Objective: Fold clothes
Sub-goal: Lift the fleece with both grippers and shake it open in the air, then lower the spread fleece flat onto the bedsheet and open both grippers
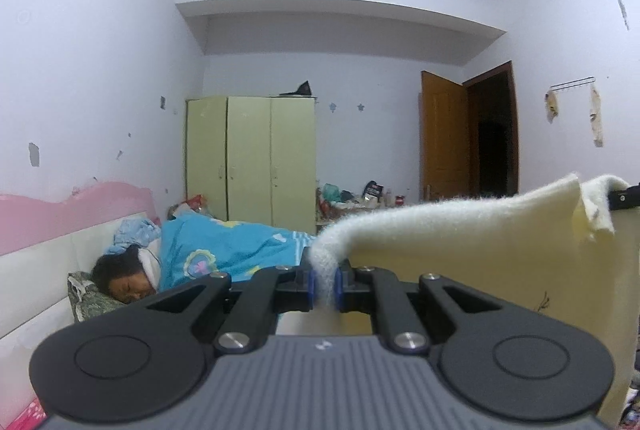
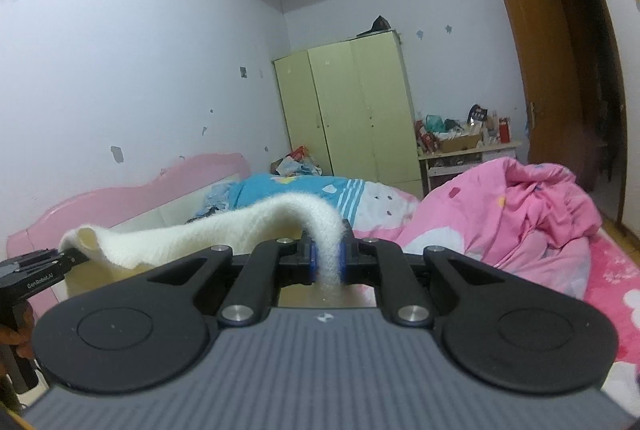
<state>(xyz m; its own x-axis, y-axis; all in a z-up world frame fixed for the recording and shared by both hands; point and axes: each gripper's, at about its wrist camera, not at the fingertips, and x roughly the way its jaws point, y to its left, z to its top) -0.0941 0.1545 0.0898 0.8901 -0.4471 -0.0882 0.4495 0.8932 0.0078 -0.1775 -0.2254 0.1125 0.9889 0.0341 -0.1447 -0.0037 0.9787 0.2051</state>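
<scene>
Cream fleece garment [image 1: 460,230]: held in the air above the bed, stretched between your two grippers. Left wrist view: your left gripper [image 1: 325,284] is clamped on one edge; the cloth runs right to the other gripper [image 1: 624,199]; behind, a blue quilt [image 1: 224,246] and green wardrobe [image 1: 250,158]. Right wrist view: your right gripper [image 2: 327,262] pinches the opposite edge, beside a pink quilt [image 2: 520,214].

Left gripper [image 1: 325,289] clamps cream fleece garment [image 1: 460,230]; far corner seemingly pinched by right gripper [image 1: 624,199].
</scene>
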